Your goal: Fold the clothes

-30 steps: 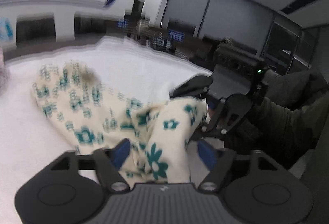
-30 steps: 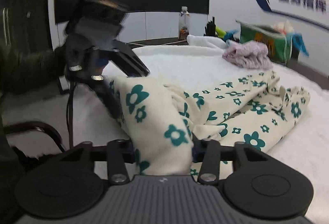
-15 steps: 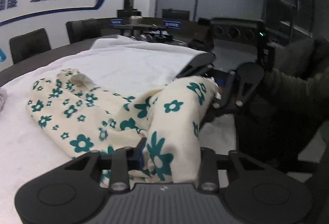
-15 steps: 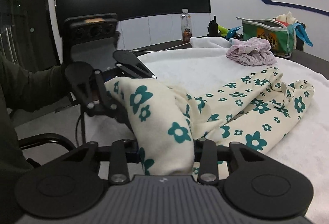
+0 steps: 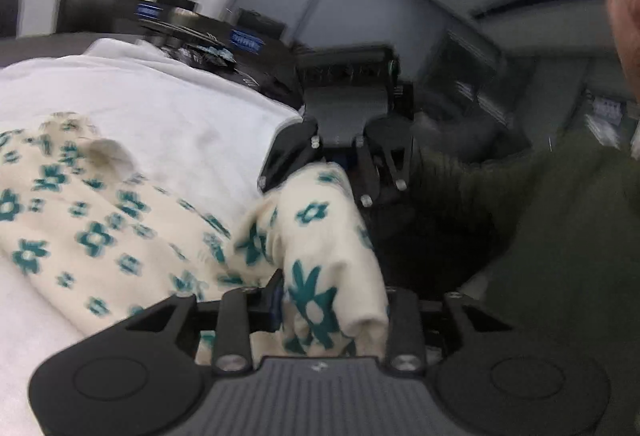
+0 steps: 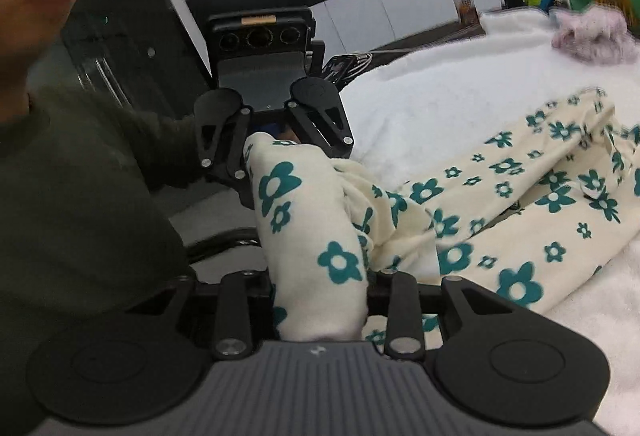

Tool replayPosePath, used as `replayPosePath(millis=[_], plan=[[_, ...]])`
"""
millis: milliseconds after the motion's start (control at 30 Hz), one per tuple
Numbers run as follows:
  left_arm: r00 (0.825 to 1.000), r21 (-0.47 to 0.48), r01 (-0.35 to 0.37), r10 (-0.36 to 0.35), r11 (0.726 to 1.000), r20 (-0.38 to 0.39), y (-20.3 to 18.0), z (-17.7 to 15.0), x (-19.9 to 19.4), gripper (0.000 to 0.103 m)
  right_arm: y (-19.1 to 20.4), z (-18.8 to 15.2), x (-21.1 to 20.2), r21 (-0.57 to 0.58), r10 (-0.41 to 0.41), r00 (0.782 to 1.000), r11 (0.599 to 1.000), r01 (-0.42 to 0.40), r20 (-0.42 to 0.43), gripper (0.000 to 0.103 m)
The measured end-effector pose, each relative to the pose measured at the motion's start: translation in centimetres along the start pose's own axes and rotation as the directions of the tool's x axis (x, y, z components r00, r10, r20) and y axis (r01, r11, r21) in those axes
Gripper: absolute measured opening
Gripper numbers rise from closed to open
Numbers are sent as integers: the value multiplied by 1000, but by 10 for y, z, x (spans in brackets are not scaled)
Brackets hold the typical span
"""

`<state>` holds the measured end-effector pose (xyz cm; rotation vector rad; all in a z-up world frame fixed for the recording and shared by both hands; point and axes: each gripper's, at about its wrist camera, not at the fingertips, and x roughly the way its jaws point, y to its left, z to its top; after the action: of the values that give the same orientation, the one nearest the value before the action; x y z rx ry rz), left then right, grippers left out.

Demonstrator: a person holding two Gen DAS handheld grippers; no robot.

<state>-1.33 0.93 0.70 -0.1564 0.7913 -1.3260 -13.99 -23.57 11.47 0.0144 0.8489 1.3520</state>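
Both claws pinch cream garment (image 6: 520,196), teal-flowered.

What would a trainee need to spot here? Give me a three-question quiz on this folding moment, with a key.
1. True or false: both the left gripper and the right gripper are shut on the floral garment.
2. What covers the table under the garment? A) white towel B) bare wood C) blue plastic sheet
3. Fill in: the crumpled cloth lying farther back on the towel is ____ in colour.

Key: 1 true; 2 A; 3 pink.
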Motion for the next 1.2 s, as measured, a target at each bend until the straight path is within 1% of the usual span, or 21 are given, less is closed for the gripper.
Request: replayPosePath(millis=[67,133,233,333,400,433,467,533,633,700,733,767,867,933,967,1033,1067,1100,1133,1167,1200], plan=[[999,-96,-2,6,995,42,19,7,-2,41,-34,10,1,123,51,999,991,-52,14,42],[996,-190,1,15,982,82,38,13,-4,41,-71,17,2,252,67,995,964,-85,78,50],[990,-327,-22,67,945,127,62,17,-3,44,-104,18,-5,392,-59,980,920,-20,188,59],[983,-322,-73,123,944,136,58,16,1,52,-106,12,-11,431,-249,942,892,134,223,67],[978,-294,-97,146,951,149,52,15,3,53,-89,6,-15,432,-373,892,869,240,255,73],[976,-295,-98,150,950,157,51,13,3,53,-78,2,-19,430,-440,858,850,302,267,75],[975,-302,-97,152,948,165,50,11,3,53,-67,0,-22,430,-515,811,821,375,278,77],[972,-329,-89,154,940,177,49,6,3,49,-53,-8,-29,468,-614,724,763,446,313,77],[966,-326,-120,186,938,182,39,1,1,47,-53,-21,-29,542,-607,725,748,383,326,76],[953,-314,-164,232,935,193,32,1,-5,53,-56,-29,-22,571,-589,735,748,339,336,55],[944,-312,-183,255,932,208,28,0,-11,57,-58,-32,-16,577,-579,740,751,322,341,47],[934,-311,-202,278,929,223,24,-1,-17,66,-59,-31,-12,578,-590,732,745,332,340,44],[879,-298,-305,388,905,278,7,-1,-32,66,-58,-28,-5,580,-622,706,728,365,338,36],[828,-294,-376,461,879,319,-6,0,-37,66,-53,-22,-3,569,-644,690,719,400,329,35],[794,-289,-418,501,861,344,-15,1,-37,66,-50,-19,0,560,-660,679,710,426,320,35],[694,-270,-543,606,795,389,-35,-1,-33,66,-39,-17,7,535,-708,646,676,506,284,35],[644,-251,-603,648,757,406,-45,-2,-28,65,-34,-16,11,518,-735,623,656,549,269,35],[611,-212,-652,671,728,421,-57,-4,-20,61,-30,-16,17,498,-764,592,630,596,258,37],[587,-178,-687,682,705,437,-67,-6,-14,58,-26,-17,24,482,-799,548,593,645,250,41],[583,-152,-697,677,701,450,-76,-8,-10,58,-22,-17,30,465,-829,503,555,690,243,45],[578,-132,-706,674,695,460,-83,-11,-5,58,-16,-17,31,449,-847,473,530,720,242,46]])
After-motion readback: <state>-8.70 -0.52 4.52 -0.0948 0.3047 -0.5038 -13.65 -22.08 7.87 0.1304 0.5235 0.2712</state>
